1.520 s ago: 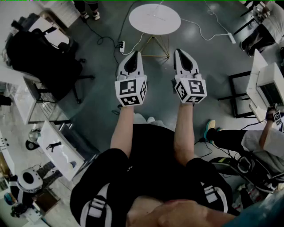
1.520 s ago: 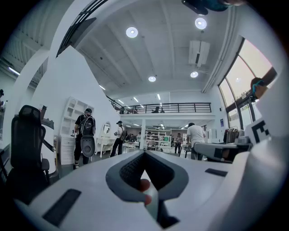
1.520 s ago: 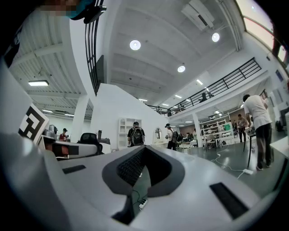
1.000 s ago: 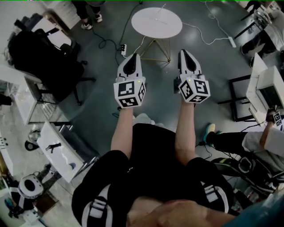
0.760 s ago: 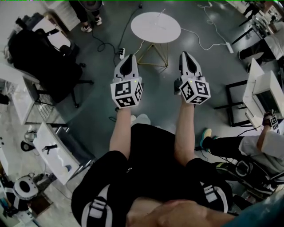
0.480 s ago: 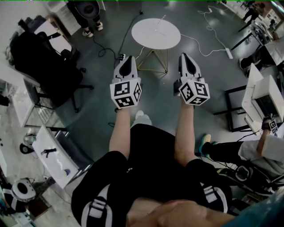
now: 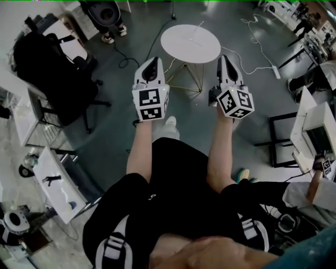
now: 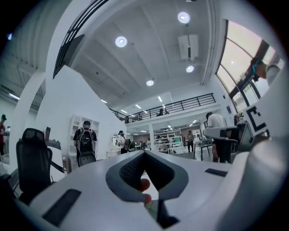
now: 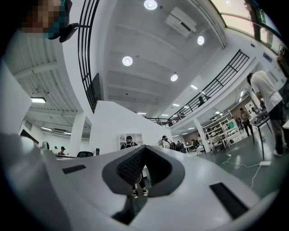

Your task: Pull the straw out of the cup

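A small round white table stands ahead of me in the head view, with a thin pale straw-like stick near its far edge; no cup can be made out. My left gripper is held level just short of the table's left rim, its jaws together and empty. Beside the table's right rim, my right gripper is also shut on nothing. In the left gripper view the jaws meet at their tips, as they do in the right gripper view. Both views look out across the hall.
The table rests on gold wire legs. A black office chair stands at the left, white desks at the right, and a cable with a power strip lies on the floor. A person stands at the far side.
Both grippers have moved forward towards the round table, which now lies right at their tips. Their jaws have stayed together.
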Motion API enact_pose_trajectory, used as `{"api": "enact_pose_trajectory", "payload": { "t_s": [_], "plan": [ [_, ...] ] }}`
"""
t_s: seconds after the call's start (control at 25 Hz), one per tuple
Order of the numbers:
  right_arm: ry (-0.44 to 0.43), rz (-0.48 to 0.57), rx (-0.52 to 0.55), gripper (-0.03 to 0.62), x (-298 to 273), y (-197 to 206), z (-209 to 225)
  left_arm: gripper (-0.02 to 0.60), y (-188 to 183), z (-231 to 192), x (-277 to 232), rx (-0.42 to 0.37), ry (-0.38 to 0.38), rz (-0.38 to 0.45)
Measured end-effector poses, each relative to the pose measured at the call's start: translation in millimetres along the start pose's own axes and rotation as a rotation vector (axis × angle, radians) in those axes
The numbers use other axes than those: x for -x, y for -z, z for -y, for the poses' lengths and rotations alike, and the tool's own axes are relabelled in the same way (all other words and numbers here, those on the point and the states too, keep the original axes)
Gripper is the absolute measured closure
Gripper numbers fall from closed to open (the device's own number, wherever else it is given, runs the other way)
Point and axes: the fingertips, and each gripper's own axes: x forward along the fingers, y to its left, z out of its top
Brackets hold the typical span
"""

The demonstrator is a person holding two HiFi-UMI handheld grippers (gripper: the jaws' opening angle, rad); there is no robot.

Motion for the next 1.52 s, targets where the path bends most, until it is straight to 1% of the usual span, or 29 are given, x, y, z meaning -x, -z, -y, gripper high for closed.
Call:
{"api": "enact_pose_trajectory", "payload": {
  "t_s": [0.04,0.08,0.16,0.28,0.36,0.44,0.6,0.68,0.76,0.84,0.96,1.04,1.12,1.28,1.36,1.44,1.52],
  "plan": [
    [-0.01,0.007,-0.003,0.579,-9,6,0,0.578,-1,0,-7,-0.017,0.009,0.011],
    [-0.014,0.013,-0.006,0.579,-19,13,2,0.578,0,1,-16,-0.014,0.029,0.023],
    [-0.011,0.01,-0.009,0.579,-33,31,9,0.578,14,2,-32,0.0,0.068,0.034],
    [-0.01,0.002,-0.009,0.579,-55,52,25,0.578,40,-7,-59,0.031,0.067,0.017],
    [0.004,0.01,-0.031,0.579,-74,60,41,0.578,50,-14,-84,0.037,0.059,-0.005],
    [0.029,-0.007,-0.049,0.579,-90,72,56,0.578,59,-16,-106,0.032,0.074,-0.033],
    [0.046,-0.108,-0.036,0.579,-117,108,69,0.578,75,-26,-146,0.107,0.075,-0.09],
    [0.069,-0.112,-0.083,0.579,-132,120,85,0.578,87,-26,-169,0.099,0.086,-0.123],
    [0.095,-0.118,-0.122,0.579,-147,132,106,0.578,101,-23,-195,0.067,0.102,-0.161],
    [0.106,-0.149,-0.132,0.579,-168,147,123,0.578,112,-22,-226,0.057,0.121,-0.19],
    [0.127,-0.198,-0.135,0.579,-210,166,141,0.578,123,-34,-279,0.073,0.14,-0.227],
    [0.136,-0.221,-0.135,0.579,-238,174,153,0.578,126,-37,-312,0.074,0.169,-0.245],
    [0.13,-0.225,-0.119,0.579,-274,175,161,0.578,128,-40,-346,0.081,0.199,-0.258],
    [0.112,-0.229,-0.003,0.579,-348,170,163,0.578,123,-51,-413,0.113,0.235,-0.249],
    [0.077,-0.225,0.043,0.579,-379,166,165,0.578,118,-59,-446,0.124,0.24,-0.239],
    [0.032,-0.224,0.063,0.579,-404,165,167,0.578,114,-67,-476,0.124,0.246,-0.229],
    [0.022,-0.201,0.05,0.579,-424,163,173,0.578,113,-79,-501,0.125,0.242,-0.222]
  ]
}}
